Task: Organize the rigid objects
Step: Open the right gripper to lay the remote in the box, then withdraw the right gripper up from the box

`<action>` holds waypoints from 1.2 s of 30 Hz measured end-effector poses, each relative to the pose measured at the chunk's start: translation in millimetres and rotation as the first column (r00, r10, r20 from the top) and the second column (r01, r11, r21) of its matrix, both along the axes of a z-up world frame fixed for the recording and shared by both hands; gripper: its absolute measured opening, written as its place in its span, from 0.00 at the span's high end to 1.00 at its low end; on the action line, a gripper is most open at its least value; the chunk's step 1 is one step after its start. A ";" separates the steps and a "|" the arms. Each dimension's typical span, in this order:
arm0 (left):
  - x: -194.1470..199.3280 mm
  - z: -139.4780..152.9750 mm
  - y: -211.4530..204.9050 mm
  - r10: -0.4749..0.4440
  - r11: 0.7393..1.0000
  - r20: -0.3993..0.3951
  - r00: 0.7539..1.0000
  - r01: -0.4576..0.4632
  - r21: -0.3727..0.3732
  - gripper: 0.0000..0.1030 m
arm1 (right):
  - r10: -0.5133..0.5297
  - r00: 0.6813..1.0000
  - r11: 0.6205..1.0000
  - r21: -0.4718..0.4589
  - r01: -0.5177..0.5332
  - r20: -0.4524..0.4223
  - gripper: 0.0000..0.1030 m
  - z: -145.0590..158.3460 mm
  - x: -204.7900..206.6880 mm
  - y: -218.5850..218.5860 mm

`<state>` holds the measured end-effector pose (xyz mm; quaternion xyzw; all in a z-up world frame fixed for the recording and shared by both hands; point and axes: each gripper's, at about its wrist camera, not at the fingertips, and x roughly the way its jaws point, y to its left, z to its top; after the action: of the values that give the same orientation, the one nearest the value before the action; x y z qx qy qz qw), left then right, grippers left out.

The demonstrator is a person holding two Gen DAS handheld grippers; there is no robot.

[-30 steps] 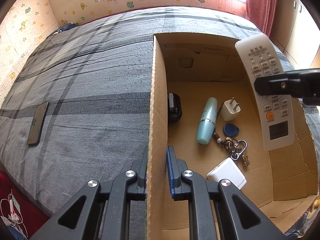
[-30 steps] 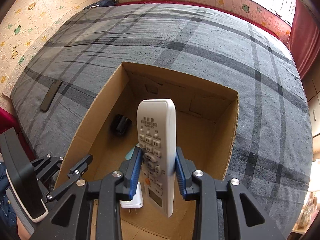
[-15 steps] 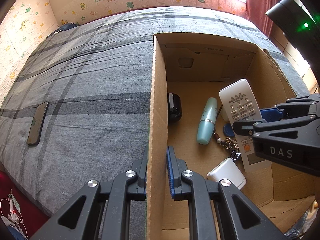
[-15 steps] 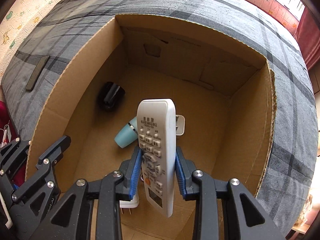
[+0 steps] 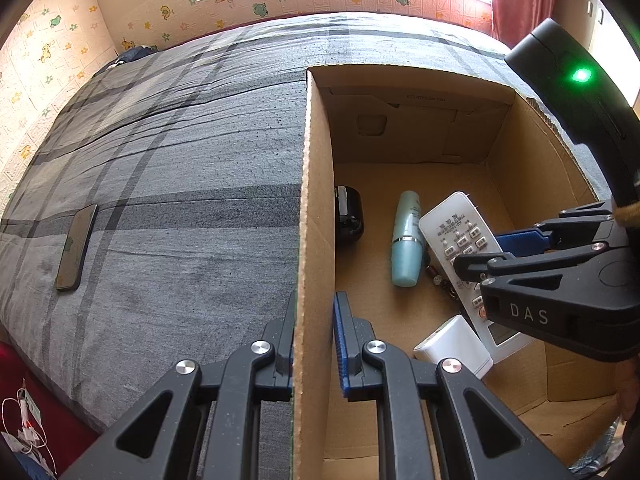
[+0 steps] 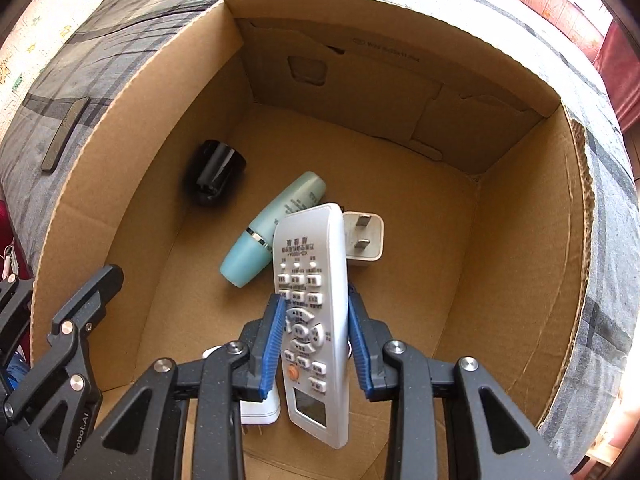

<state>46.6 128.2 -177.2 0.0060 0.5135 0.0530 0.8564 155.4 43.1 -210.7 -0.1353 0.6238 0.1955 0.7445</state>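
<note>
An open cardboard box (image 5: 316,200) stands on a grey plaid bed. My left gripper (image 5: 314,300) is shut on the box's left wall, one finger outside and one inside. My right gripper (image 6: 312,304) is deep in the box (image 6: 520,240), shut on a white remote control (image 6: 310,248) at mid-length, buttons up. The remote (image 5: 456,224) slants down, its far end close over a pale blue bottle (image 6: 276,224) and a white plug charger (image 6: 366,240). In the left wrist view the right gripper (image 5: 480,252) reaches in from the right.
On the box floor lie a black round case (image 5: 348,216), the blue bottle (image 5: 406,240), a white adapter (image 5: 454,346) and some beads (image 5: 436,278) partly under the remote. A dark phone (image 5: 76,248) lies on the bedspread left of the box. Patterned walls and a window bound the bed.
The right gripper has come down from above the box rim to near its floor, carrying the remote. The left gripper keeps its hold on the wall unmoved.
</note>
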 end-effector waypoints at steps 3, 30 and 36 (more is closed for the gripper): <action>-0.2 0.0 -0.1 0.000 1.000 -0.001 1.000 0.000 0.000 0.85 | 0.005 1.000 1.000 0.007 -0.005 0.003 0.61 3.7 -2.1 -1.6; 0.2 0.3 0.6 -0.001 1.000 -0.001 1.000 0.001 -0.001 0.85 | -0.023 0.983 0.999 0.026 0.018 0.181 0.00 53.6 -17.4 -6.3; -0.1 0.8 -0.2 -0.003 1.000 -0.003 1.000 0.003 0.001 0.85 | -0.048 0.973 0.999 0.024 0.044 0.225 0.00 74.9 -25.5 -21.1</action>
<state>46.5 128.0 -176.4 0.0073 0.5147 0.0518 0.8558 130.0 22.0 -135.8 -0.1350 0.5363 0.1674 0.8162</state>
